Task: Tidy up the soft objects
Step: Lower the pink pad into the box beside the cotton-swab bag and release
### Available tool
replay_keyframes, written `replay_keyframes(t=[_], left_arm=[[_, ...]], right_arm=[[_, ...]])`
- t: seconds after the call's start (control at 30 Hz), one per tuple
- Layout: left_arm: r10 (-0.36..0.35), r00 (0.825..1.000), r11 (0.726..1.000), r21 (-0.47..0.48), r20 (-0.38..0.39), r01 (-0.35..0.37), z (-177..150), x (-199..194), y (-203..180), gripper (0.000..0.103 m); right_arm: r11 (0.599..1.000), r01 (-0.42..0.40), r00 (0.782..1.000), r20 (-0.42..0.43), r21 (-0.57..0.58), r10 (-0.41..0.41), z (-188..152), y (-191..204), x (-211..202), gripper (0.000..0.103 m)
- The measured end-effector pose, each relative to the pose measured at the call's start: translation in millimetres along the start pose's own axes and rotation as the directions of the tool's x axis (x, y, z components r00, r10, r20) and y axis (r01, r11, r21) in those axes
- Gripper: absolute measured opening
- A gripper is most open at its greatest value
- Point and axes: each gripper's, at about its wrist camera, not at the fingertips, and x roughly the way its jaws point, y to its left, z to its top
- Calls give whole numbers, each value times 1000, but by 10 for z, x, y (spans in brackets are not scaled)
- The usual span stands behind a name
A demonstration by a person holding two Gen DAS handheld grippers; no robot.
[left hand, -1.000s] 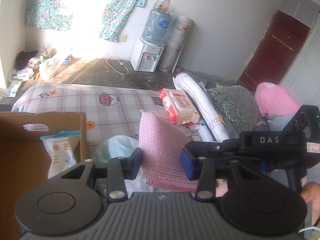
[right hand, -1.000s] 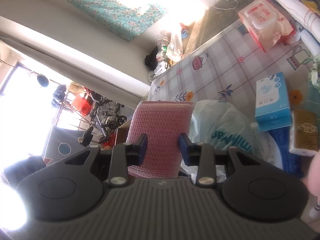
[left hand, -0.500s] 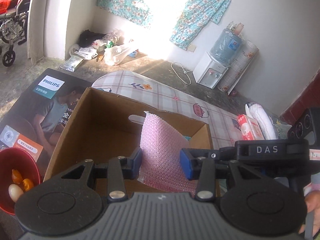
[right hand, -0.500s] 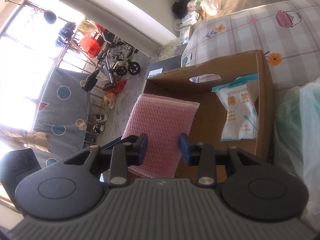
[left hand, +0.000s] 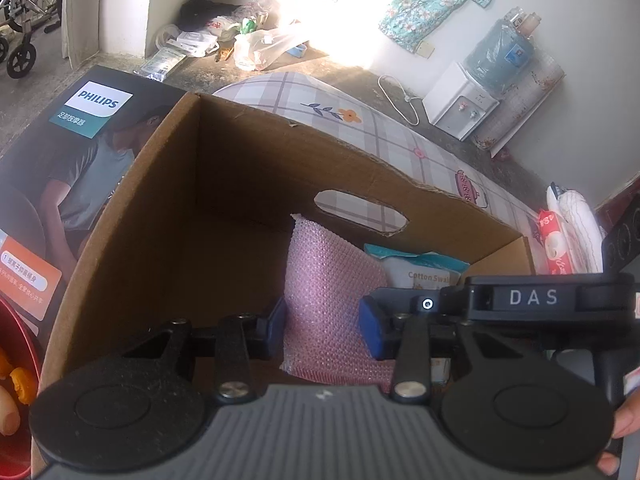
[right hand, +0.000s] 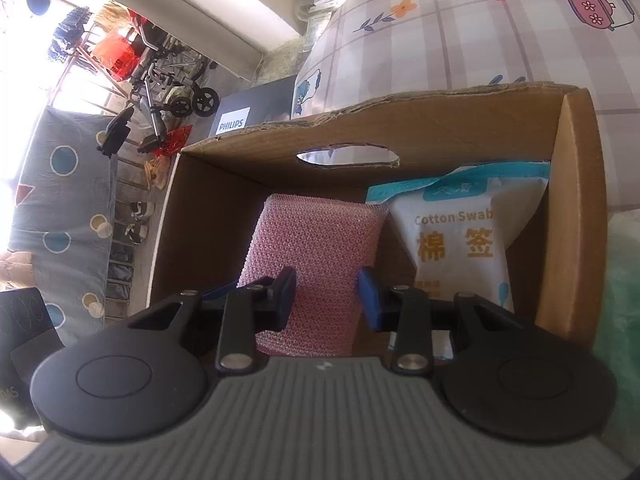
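A: Where's the pink bubble-wrap sheet (left hand: 328, 300)?

B: Inside the open brown cardboard box (left hand: 168, 200), clamped by both the left gripper (left hand: 323, 322) and right gripper (right hand: 327, 298) (white cotton-swab packet (right hand: 456, 236) at three o'clock).

Left gripper (left hand: 323, 320) clamps pink bubble wrap (left hand: 328, 292) inside cardboard box (left hand: 168, 216) (swab pack (left hand: 420, 266) beside)

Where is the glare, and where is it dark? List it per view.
Left wrist view: window blown out white above the mattress; cardboard box interior in deep shadow. Right wrist view: glare at the far left edge by the balcony; cotton swab pack well lit, text readable; straight edges bow from fisheye.
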Motion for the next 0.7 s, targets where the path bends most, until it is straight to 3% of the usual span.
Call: replay_keyframes(t=[0.13, 0.33, 0.47, 0.7], left_arm=[[48, 998, 999, 9, -40, -48, -3, 149, -2, 39], [58, 997, 998, -6, -52, -59, -6, 164, 15, 41], [76, 996, 997, -21, -44, -77, -11, 110, 23, 49], [95, 994, 995, 29, -62, -93, -114, -94, -74, 51]], right_arm=[[1000, -10, 1000, -1, -12, 10, 26, -3, 73, 34], [999, -17, 1000, 11, -30, 17, 19, 30, 91, 34], [999, -48, 998, 35, -25, 48, 19, 46, -3, 34], [994, -104, 991, 79, -21, 105, -75, 64, -345, 34]])
